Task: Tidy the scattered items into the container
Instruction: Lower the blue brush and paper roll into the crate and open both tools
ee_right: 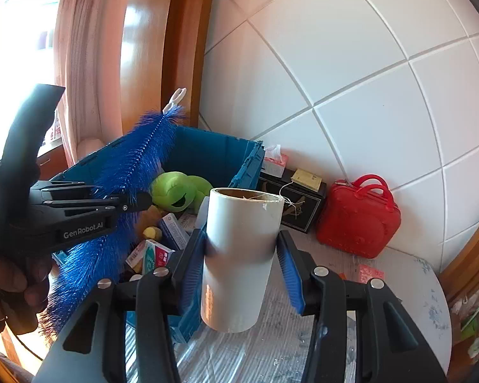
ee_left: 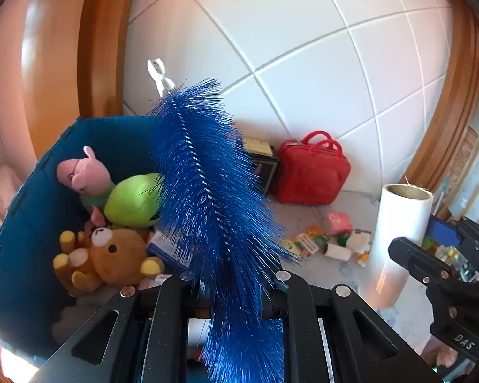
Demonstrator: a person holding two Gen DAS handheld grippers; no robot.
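1. A white tiled wall [ee_right: 367, 73] with wood trim backs a pale marbled worktop [ee_right: 415, 287]; the blue crate [ee_right: 214, 153] stands on it as the landmark.
2. Nearest, the left tongs [ee_left: 236, 284] are clamped together on the blue bottle brush [ee_left: 207, 172], gripped low along its bristled length, with the clear loop tip rising above the crate's right rim. The brush looks light and springy; its bristles give way, so the twisted wire core is the firm place to hold.
3. The right tongs [ee_right: 239, 255] are closed on the white roll [ee_right: 239, 249], held upright just right of the crate. It appears stiff but hollow and smooth; a mid-body grip seems sound, though hard squeezing could dent it.
4. Both tongs tilt downward toward the crate; a hand [ee_right: 12, 287] wraps the left handle.
5. Inside the crate lie a brown bear [ee_left: 111, 255], a green plush [ee_left: 134, 201], a pink plush [ee_left: 83, 172] and small boxes.
6. Right of the crate, small packets [ee_left: 329, 236] remain scattered.
7. Farthest, beyond the crate's right corner, a black box [ee_right: 300, 204] and a red case [ee_right: 357, 217] sit against the wall.
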